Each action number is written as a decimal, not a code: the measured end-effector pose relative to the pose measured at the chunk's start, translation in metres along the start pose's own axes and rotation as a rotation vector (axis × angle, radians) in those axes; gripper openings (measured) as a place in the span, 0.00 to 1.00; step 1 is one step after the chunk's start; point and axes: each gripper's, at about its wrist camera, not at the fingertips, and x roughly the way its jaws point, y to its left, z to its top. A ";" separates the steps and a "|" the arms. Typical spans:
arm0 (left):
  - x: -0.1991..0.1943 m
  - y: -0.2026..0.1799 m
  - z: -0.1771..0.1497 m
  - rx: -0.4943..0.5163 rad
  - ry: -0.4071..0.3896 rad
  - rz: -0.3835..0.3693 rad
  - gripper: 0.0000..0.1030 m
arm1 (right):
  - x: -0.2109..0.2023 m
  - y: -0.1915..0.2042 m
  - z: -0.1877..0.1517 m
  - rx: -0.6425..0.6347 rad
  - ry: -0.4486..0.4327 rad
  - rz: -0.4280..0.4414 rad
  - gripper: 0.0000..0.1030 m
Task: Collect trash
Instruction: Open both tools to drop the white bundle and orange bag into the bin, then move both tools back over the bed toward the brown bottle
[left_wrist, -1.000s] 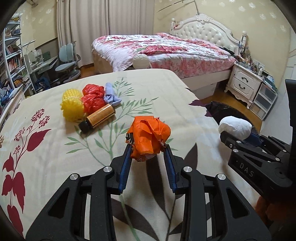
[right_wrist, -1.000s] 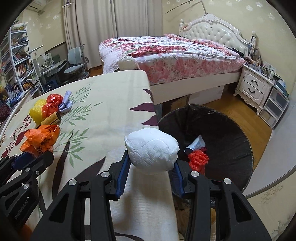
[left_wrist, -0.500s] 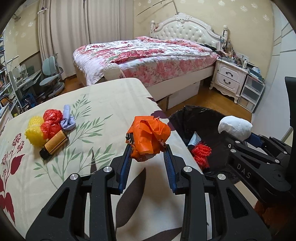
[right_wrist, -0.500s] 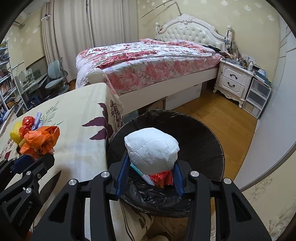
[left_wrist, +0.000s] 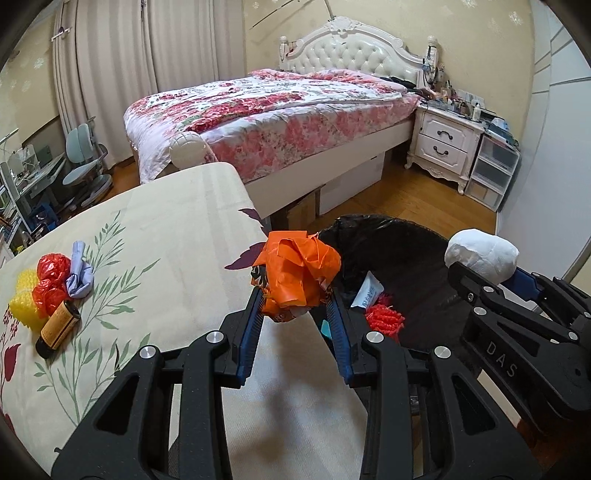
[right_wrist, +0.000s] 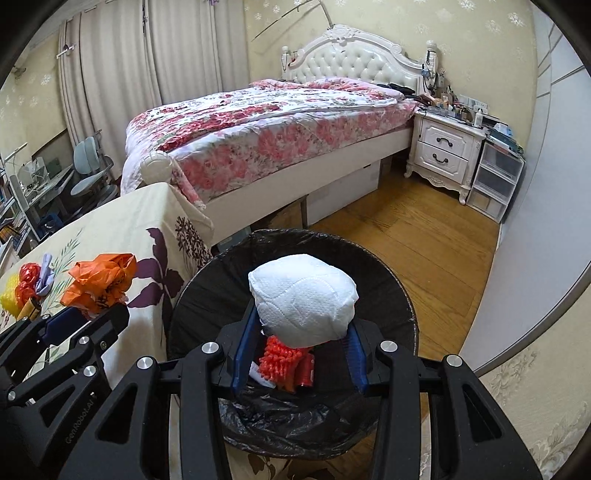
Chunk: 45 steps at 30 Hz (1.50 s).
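Bedroom tabletop (left_wrist: 177, 236), left of frame: four-odd scraps remain. Right tongs (right_wrist: 301, 334) clench tissue wad (right_wrist: 303, 295) over bin (right_wrist: 391, 295); left tongs (left_wrist: 295, 310) clench orange bag (left_wrist: 297, 275).

Landmark = trash bin (right_wrist: 388, 288), on the floor just right of the table (left_wrist: 177, 206) edge. Over its opening: wad of tissue (right_wrist: 303, 299), clamped in the right gripper (right_wrist: 301, 332). In the bin, under the wad: mesh ball (right_wrist: 279, 360), a packet (left_wrist: 365, 293), poss. a can beside them, partly hidden. Left of bin, above the table edge: crumpled plastic bag (left_wrist: 299, 275), pinched in the left gripper (left_wrist: 295, 314). Further left, on the table, well apart from bin: bottle (left_wrist: 59, 328) lying down, w/ a cluster of balls (left_wrist: 44, 286) and a cloth scrap (left_wrist: 79, 275) touching behind it. Behind bin: bed (right_wrist: 273, 125); behind-right: nightstand (right_wrist: 443, 151).
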 end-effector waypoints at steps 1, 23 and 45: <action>0.003 -0.001 0.001 0.003 0.002 0.002 0.33 | 0.002 -0.001 0.001 0.002 0.002 -0.001 0.41; 0.011 -0.014 0.003 0.035 0.003 0.030 0.73 | 0.011 -0.023 -0.003 0.062 0.003 -0.076 0.62; -0.032 0.076 -0.024 -0.092 -0.012 0.167 0.83 | -0.004 0.027 -0.005 -0.004 0.003 0.000 0.73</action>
